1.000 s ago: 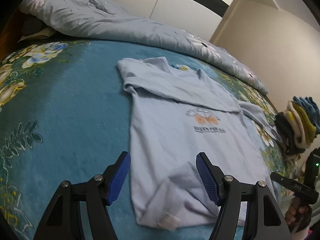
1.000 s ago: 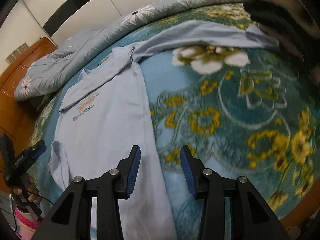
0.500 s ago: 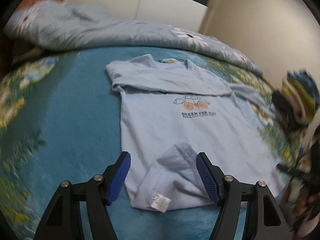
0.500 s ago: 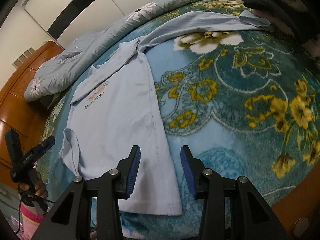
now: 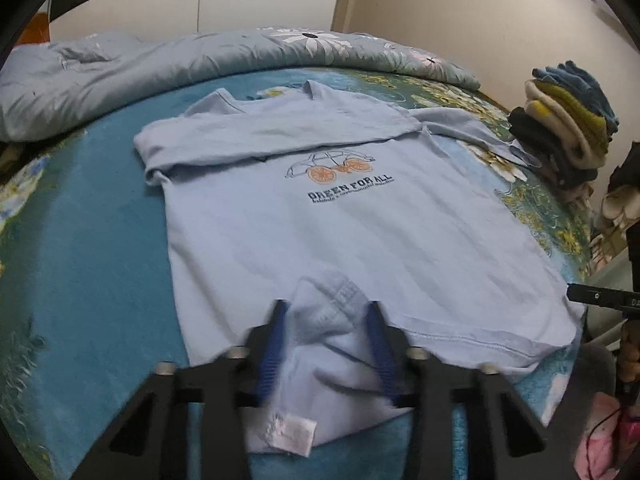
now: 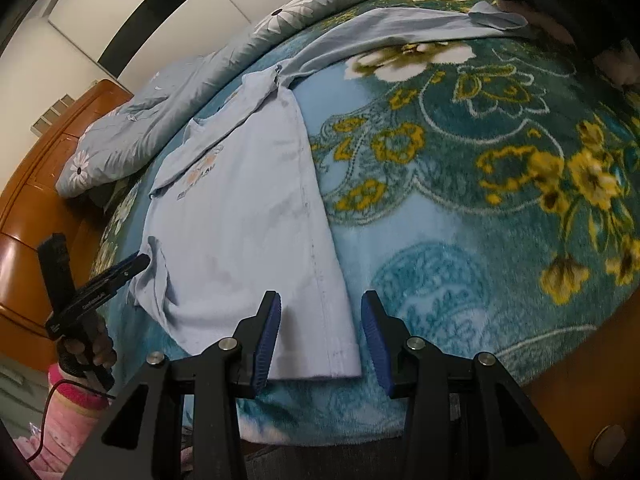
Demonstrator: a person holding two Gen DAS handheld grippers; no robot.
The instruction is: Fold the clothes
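A light blue T-shirt (image 5: 340, 232) with a car print lies face up on the blue floral blanket (image 5: 80, 240). One sleeve is folded across its chest (image 5: 260, 132); the other sleeve (image 6: 400, 28) stretches out sideways. At the hem, a corner is turned over (image 5: 328, 292), showing a white label (image 5: 294, 434). My left gripper (image 5: 326, 344) is low over that turned corner, jaws partly open with the fabric lying between them. It also shows from the side as the left gripper (image 6: 136, 262) by the shirt (image 6: 240, 216). My right gripper (image 6: 320, 336) stands open over the opposite hem corner (image 6: 344, 360).
A grey-blue daisy duvet (image 5: 160, 64) is bunched along the far side of the bed. A stack of folded clothes (image 5: 568, 120) sits at the right edge. A wooden headboard (image 6: 36, 184) and a wooden bed edge (image 6: 580, 400) border the blanket. A pink-sleeved hand (image 6: 76, 392) holds the left gripper.
The left gripper has come forward and down onto the turned hem corner, and its fingers have narrowed around it. The right gripper has drawn back to the shirt's other hem corner, gap unchanged.
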